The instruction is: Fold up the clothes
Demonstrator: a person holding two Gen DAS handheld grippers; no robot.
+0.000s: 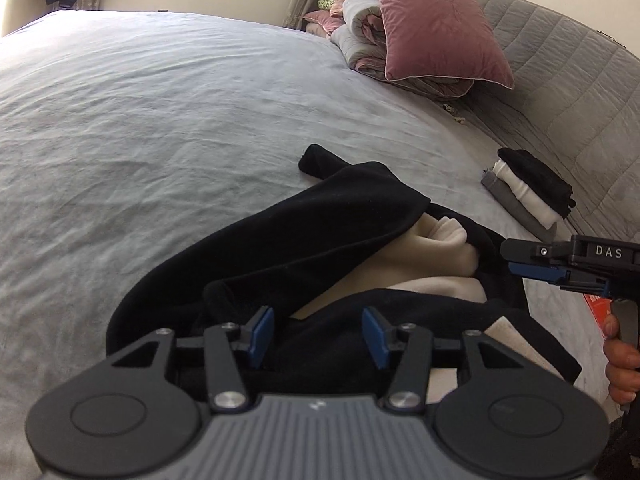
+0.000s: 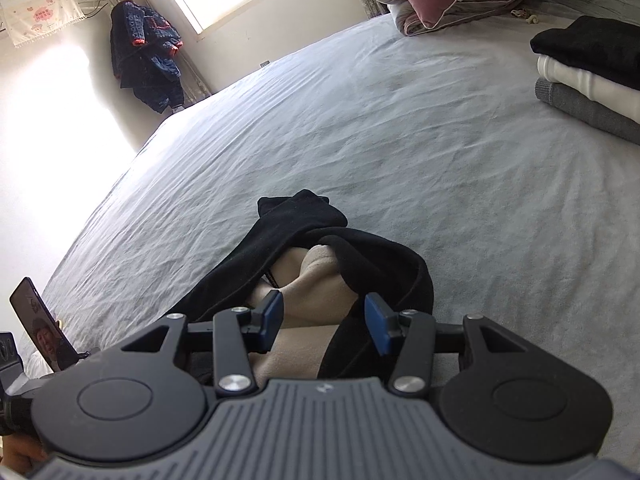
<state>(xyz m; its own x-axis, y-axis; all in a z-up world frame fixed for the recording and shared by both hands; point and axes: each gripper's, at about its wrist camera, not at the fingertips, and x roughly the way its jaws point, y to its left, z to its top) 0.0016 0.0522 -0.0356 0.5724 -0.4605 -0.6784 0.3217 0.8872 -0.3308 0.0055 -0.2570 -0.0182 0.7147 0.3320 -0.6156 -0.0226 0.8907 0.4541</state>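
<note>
left gripper (image 1: 318,336): blue pads apart, nothing between; hovering over near edge of garment
right gripper (image 2: 324,326): pads apart, empty; over cream lining, black hem near right pad. In left view, enters from right edge (image 1: 520,262), side-on, just beside garment's right edge
garment (image 1: 304,240): black, cream fleece lining (image 1: 436,264) showing, crumpled on near part of bed, one sleeve end pointing away (image 2: 296,206)
bed (image 1: 160,120): grey sheet, wrinkled
stack (image 2: 592,80): folded black on white on grey, on sheet to right, well apart from garment
phone (image 2: 40,324): on mount, left edge, screen lit
pillow (image 1: 432,20): pink, leaning on folded quilt at far corner
jacket (image 2: 146,54): dark, hanging in far corner by window
</note>
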